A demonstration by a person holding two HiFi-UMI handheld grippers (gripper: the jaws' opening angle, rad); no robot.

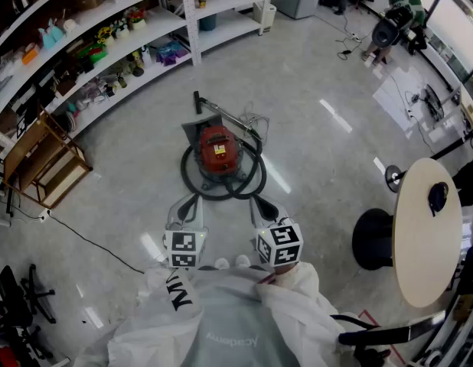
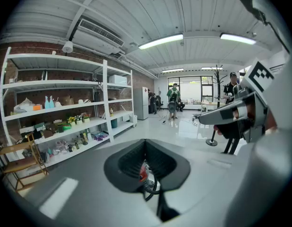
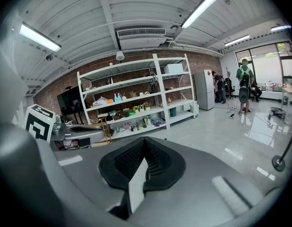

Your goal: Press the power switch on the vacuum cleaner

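Observation:
A red canister vacuum cleaner (image 1: 216, 150) stands on the floor straight ahead, with its black hose (image 1: 252, 180) looped around it and its wand (image 1: 221, 113) lying behind. My left gripper (image 1: 194, 198) and right gripper (image 1: 255, 199) hover side by side just short of the hose loop and touch nothing. Both are shut, tips together and empty. In the left gripper view a sliver of the red vacuum cleaner (image 2: 143, 174) shows through the slit below the closed left gripper (image 2: 145, 143). The right gripper (image 3: 144, 142) shows only bare floor through its slit.
White shelves (image 1: 106, 44) full of small items line the far left, with a wooden frame (image 1: 45, 159) beside them. A thin cable (image 1: 83, 239) crosses the floor at left. A round table (image 1: 420, 235) and a black round base (image 1: 372, 239) stand at right. People (image 1: 397, 14) are far back right.

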